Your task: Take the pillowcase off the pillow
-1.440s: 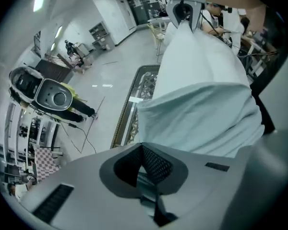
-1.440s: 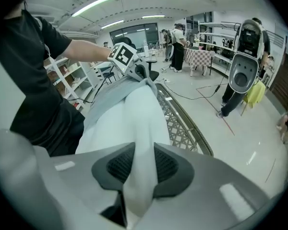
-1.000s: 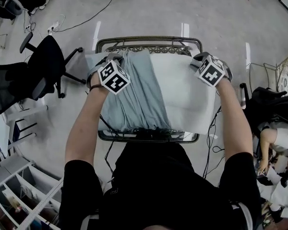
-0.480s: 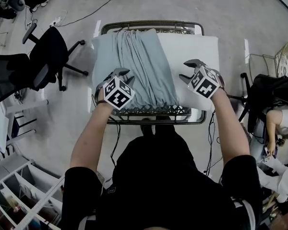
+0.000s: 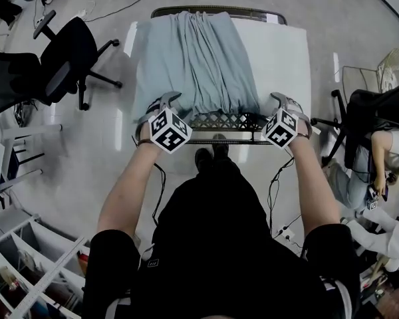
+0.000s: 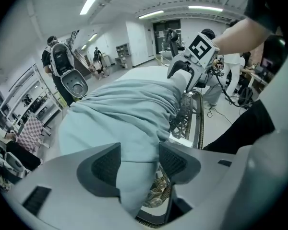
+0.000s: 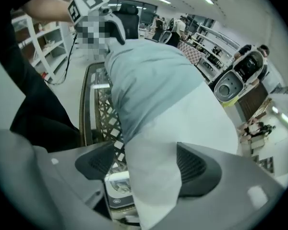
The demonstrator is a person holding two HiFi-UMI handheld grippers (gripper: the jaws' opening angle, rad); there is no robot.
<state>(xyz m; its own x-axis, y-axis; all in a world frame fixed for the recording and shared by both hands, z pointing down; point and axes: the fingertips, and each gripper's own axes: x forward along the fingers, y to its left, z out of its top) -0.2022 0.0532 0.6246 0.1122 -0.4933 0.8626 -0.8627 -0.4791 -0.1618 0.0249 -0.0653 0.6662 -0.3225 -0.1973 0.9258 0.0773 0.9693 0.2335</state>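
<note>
A white pillow (image 5: 279, 58) lies on a metal lattice table (image 5: 226, 121). A pale blue-grey pillowcase (image 5: 193, 65) is bunched in folds over its left part. My left gripper (image 5: 165, 102) is at the near left corner. Its jaws have just been opening, and the pillowcase's hanging near edge (image 6: 129, 128) sits between the parted pads of my left gripper (image 6: 139, 159). My right gripper (image 5: 282, 101) is at the near right corner. Its jaws have also just been opening. They stand wide around the pillow's bare white corner (image 7: 153, 176), at my right gripper (image 7: 146, 162).
A black office chair (image 5: 60, 65) stands left of the table and another dark chair (image 5: 369, 118) to the right. A seated person (image 5: 386, 165) is at the far right. White shelving (image 5: 26, 264) fills the lower left. Cables (image 5: 279, 178) run under the table's near edge.
Both grippers have come from the pillow's far edge back to its near edge. Their jaws have gone from nearly shut to wide apart. The pillowcase now lies bunched along the pillow.
</note>
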